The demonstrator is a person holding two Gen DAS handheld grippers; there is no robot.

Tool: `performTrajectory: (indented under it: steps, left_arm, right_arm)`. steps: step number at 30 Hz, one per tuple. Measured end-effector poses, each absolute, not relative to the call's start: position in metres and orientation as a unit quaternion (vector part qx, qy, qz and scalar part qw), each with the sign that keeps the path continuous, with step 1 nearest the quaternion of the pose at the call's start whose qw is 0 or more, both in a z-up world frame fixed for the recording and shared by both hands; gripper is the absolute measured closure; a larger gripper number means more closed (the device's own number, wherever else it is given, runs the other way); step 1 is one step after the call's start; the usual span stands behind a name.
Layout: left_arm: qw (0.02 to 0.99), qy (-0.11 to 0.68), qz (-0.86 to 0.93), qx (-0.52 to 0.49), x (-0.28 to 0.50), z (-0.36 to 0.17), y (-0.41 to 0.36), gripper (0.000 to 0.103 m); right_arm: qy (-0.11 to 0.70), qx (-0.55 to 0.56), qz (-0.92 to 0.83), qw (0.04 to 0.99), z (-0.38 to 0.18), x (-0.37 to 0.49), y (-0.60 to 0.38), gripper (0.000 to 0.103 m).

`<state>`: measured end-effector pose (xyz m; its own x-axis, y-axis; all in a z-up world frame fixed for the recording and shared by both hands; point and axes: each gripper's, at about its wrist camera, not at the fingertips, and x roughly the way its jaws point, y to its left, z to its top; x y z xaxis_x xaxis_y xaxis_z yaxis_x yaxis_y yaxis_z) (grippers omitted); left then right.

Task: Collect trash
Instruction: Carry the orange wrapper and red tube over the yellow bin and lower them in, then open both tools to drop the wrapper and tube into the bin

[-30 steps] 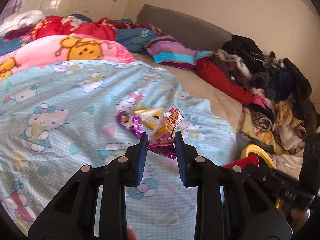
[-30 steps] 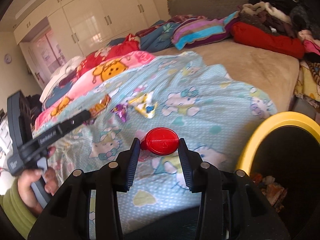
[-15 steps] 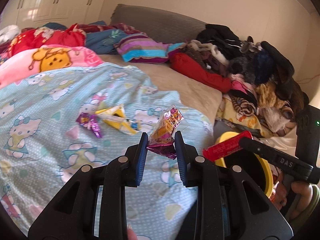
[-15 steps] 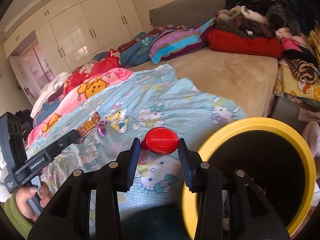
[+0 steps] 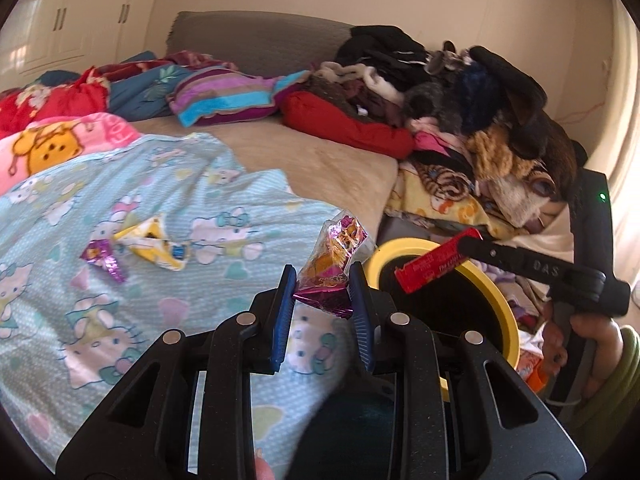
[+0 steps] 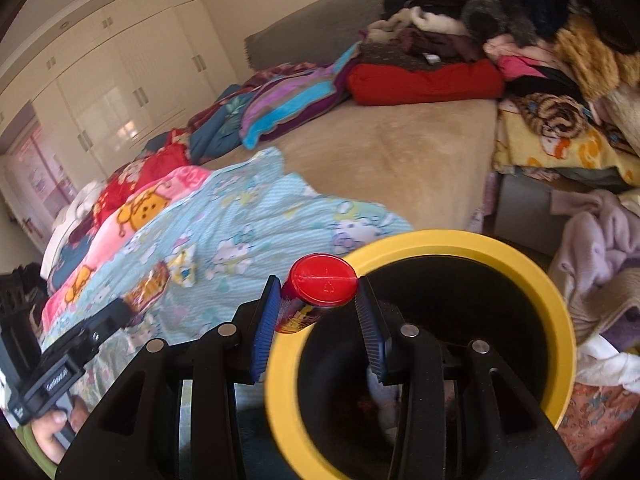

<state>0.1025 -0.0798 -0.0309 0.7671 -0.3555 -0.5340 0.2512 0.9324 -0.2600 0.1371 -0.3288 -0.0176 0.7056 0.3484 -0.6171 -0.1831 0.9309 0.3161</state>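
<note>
Your left gripper pinches a crinkly foil wrapper, its lower corner hidden behind the blue pads. Your right gripper clamps a red-capped tube over the bin; the bin's dark inside is hard to read. Only the left view shows the tube's long red side and two more wrappers on the cartoon-cat sheet.
</note>
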Motion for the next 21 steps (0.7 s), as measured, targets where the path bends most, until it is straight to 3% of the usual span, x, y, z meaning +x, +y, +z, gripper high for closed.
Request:
performTrajectory:
  steps: [21]
  left_arm:
    - [0.914,0.317,-0.251,-0.008,0.106,-0.040,-0.179,0.082]
  right_arm:
    - [0.364,0.181,0.034,0.913,-0.031,0.143,-0.428,0.066]
